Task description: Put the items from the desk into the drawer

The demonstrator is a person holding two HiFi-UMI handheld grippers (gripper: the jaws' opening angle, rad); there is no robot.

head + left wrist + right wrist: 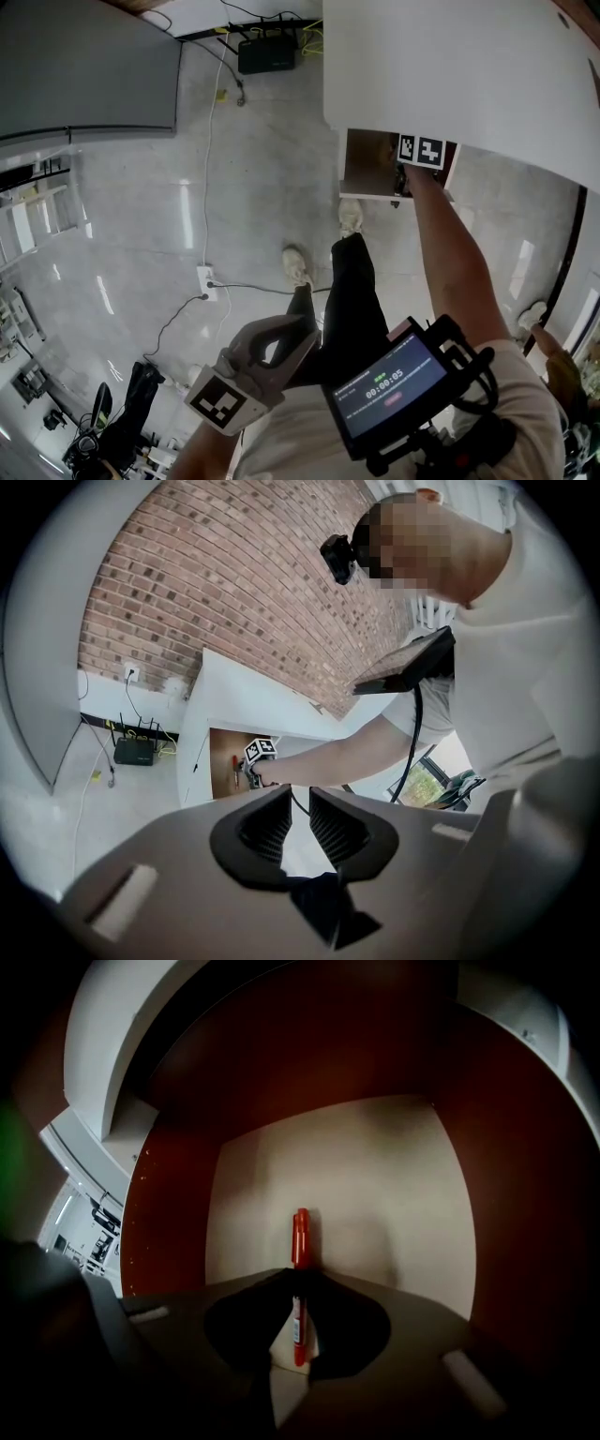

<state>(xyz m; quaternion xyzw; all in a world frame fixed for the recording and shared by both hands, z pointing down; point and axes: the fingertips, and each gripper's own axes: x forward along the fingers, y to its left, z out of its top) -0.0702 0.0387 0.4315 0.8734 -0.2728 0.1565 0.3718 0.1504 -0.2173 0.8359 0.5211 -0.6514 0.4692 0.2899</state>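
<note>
Under the near edge of the smooth white worktop (450, 66), inside the open drawer (375, 1176) with its reddish-brown walls and pale flat floor, we find the right gripper (298, 1312) pinching a slim red marker (300, 1237), which stands lengthwise between the dark jaws with one end poking past them. The left gripper (298, 806) hangs well away from the desk, and we see its ribbed black pads (265, 825) a narrow gap apart with nothing between.
</note>
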